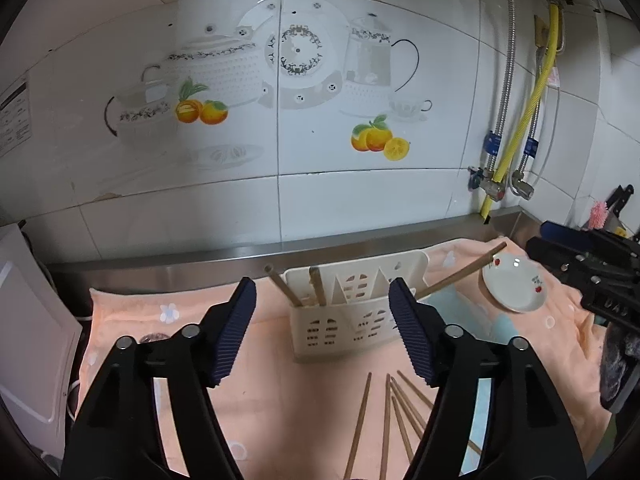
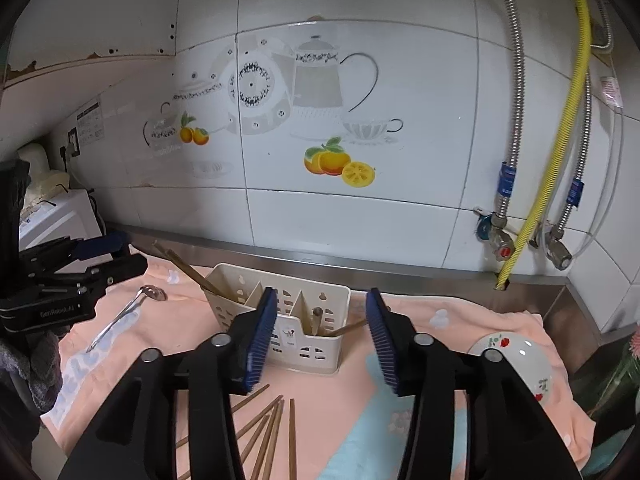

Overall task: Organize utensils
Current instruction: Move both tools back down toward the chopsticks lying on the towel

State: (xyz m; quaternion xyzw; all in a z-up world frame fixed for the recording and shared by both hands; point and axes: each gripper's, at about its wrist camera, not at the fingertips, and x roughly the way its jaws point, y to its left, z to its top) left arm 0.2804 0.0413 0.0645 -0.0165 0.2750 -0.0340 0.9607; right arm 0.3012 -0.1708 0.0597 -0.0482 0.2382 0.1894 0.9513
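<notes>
A cream slotted utensil holder (image 1: pixel 352 320) (image 2: pixel 320 350) stands upright on the peach towel (image 1: pixel 132 320). Two chopsticks (image 1: pixel 282 284) lean in its left slot, and another chopstick (image 1: pixel 460 276) slants out to the right. Several loose chopsticks (image 1: pixel 386 420) (image 2: pixel 272 432) lie on the towel in front of it. A metal spoon (image 2: pixel 124 316) lies to the left. My left gripper (image 1: pixel 323 288) is open and empty, short of the holder. My right gripper (image 2: pixel 323 296) is open and empty too, just before the holder's right slot, where a chopstick (image 2: pixel 317 320) stands.
A small white dish (image 1: pixel 514 286) (image 2: pixel 516 356) with red flowers rests on the towel at the right. Behind runs a steel upstand (image 1: pixel 240 256) and tiled wall. Hoses and valves (image 2: pixel 500 240) hang at the back right. A white appliance (image 1: pixel 32 320) stands at the left.
</notes>
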